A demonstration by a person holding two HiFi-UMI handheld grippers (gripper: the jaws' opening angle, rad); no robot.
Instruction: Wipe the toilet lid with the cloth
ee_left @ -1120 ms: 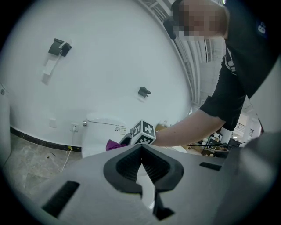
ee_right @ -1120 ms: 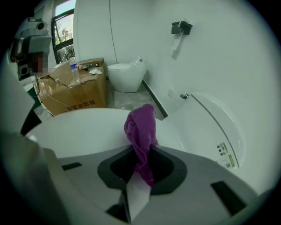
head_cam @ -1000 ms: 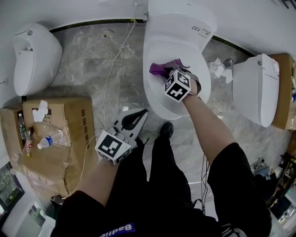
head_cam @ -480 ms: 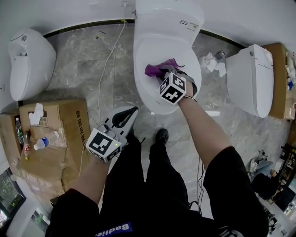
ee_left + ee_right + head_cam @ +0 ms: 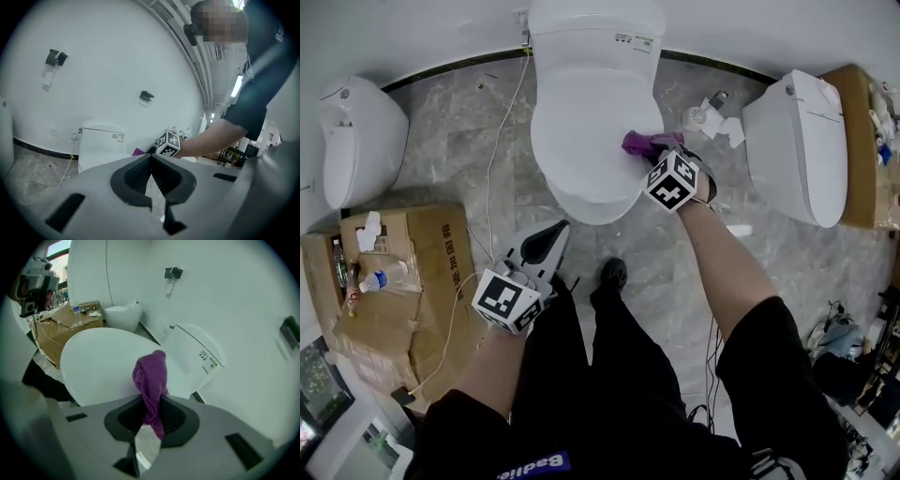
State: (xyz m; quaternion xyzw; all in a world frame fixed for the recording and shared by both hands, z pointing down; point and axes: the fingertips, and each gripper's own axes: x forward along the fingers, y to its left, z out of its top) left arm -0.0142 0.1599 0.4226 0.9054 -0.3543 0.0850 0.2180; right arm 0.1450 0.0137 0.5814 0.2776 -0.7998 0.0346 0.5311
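Purple cloth (image 5: 150, 376) clamped in right gripper (image 5: 151, 418) jaws, toilet lid (image 5: 98, 362) just ahead; mid-wipe, likely needing a sweep across. Left gripper (image 5: 151, 164) jaws together, empty.

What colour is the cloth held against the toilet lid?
Purple. The cloth shows best in the right gripper view, pinched in the right hand-held gripper.

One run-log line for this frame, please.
step: wipe | right gripper: shut on purple cloth, at toilet lid right edge | left gripper: shut, empty
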